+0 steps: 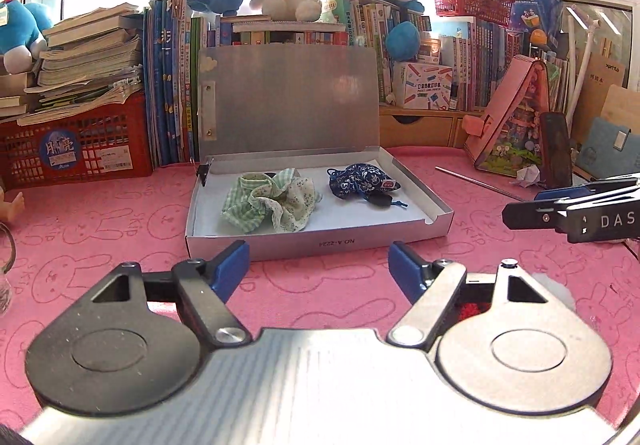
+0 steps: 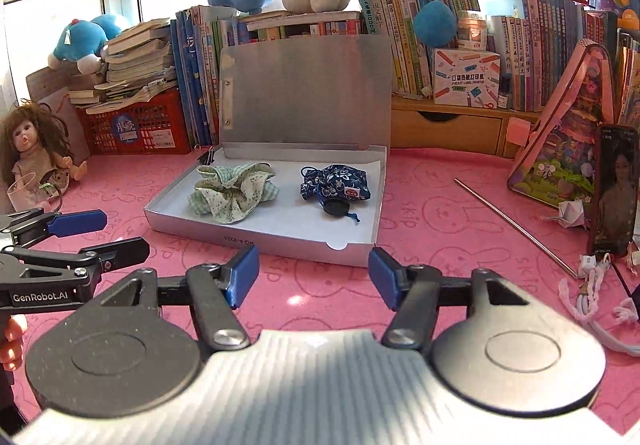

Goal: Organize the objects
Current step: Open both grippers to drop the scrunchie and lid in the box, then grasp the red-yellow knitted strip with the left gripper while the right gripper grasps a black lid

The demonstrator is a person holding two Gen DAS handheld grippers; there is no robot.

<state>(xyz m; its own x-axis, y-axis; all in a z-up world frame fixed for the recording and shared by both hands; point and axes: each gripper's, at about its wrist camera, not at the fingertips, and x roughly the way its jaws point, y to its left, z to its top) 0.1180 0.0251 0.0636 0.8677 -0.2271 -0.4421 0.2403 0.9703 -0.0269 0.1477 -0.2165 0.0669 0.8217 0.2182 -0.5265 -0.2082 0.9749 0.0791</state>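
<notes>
Pouches, green (image 1: 269,201) and blue (image 1: 360,181), sit side by side in the open box (image 1: 316,241) on the pink surface (image 1: 120,229). Soft, light, floppy, so I'd pinch the bunched fabric. Both hand-held grippers, left (image 1: 318,271) and right (image 2: 313,277), hover in front of the box, jaws apart, empty.

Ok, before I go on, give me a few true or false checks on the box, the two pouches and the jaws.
1. The box lid stands open. True.
2. The green pouch lies on the pink cloth outside the box. False: it lies inside the box.
3. The blue pouch lies inside the box, apart from the green pouch. True.
4. The left gripper holds the blue pouch. False: its jaws are open with nothing between them, short of the box.
5. The right gripper has its jaws open and empty. True.
</notes>
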